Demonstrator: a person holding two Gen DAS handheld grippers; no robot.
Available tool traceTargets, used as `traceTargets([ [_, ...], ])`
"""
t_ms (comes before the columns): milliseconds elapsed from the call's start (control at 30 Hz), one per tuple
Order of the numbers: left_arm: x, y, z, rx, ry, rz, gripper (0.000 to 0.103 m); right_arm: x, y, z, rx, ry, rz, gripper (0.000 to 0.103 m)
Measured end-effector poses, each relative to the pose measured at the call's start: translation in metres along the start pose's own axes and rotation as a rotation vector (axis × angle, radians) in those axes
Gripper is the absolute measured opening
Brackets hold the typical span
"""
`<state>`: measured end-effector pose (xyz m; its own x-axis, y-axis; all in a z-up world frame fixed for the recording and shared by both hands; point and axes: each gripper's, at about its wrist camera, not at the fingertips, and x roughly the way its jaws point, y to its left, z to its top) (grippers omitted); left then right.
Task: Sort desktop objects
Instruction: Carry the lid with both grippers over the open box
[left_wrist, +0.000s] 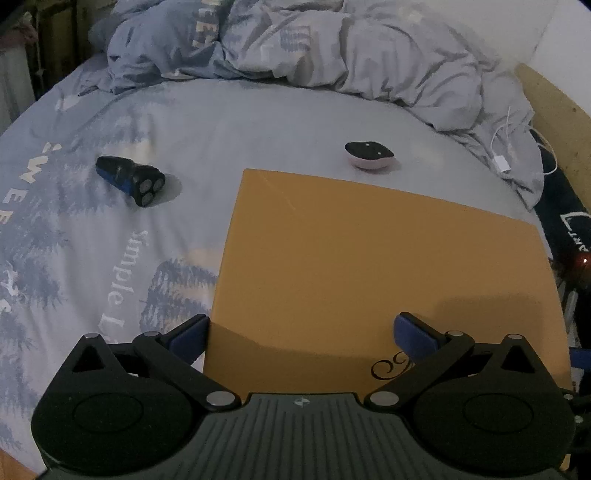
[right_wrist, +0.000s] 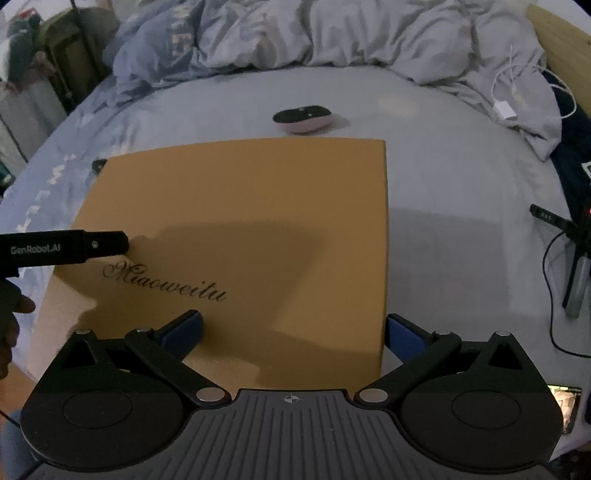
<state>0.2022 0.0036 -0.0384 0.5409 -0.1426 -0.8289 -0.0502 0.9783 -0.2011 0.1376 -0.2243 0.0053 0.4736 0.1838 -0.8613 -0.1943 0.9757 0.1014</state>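
An orange mat (left_wrist: 369, 273) printed "Miaoweitu" lies flat on the bed; it also shows in the right wrist view (right_wrist: 258, 206). A blue and black electric shaver (left_wrist: 130, 180) lies on the sheet left of the mat. A pink and black oval device (left_wrist: 369, 156) lies beyond the mat's far edge, also in the right wrist view (right_wrist: 302, 118). My left gripper (left_wrist: 303, 332) is open and empty over the mat's near left part. My right gripper (right_wrist: 293, 330) is open and empty over the mat's near right edge. The left gripper's body (right_wrist: 62, 247) shows at the left.
A crumpled grey-blue duvet (left_wrist: 332, 51) is heaped at the back of the bed. A white charger and cable (right_wrist: 506, 107) lie at the right. A black tripod with a cable (right_wrist: 569, 254) stands at the right edge. A wooden bed frame (left_wrist: 554, 110) runs along the right.
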Motion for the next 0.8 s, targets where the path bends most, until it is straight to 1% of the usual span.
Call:
traceTargets([
  [600, 0.008, 0.000, -0.005, -0.014, 0.006, -0.002, 0.103, 0.009, 0.000, -0.003, -0.031, -0.010, -0.016, 0.103],
  [800, 0.006, -0.005, -0.005, -0.001, 0.007, 0.013, 0.103, 0.011, -0.009, -0.005, -0.021, -0.016, 0.007, 0.103],
])
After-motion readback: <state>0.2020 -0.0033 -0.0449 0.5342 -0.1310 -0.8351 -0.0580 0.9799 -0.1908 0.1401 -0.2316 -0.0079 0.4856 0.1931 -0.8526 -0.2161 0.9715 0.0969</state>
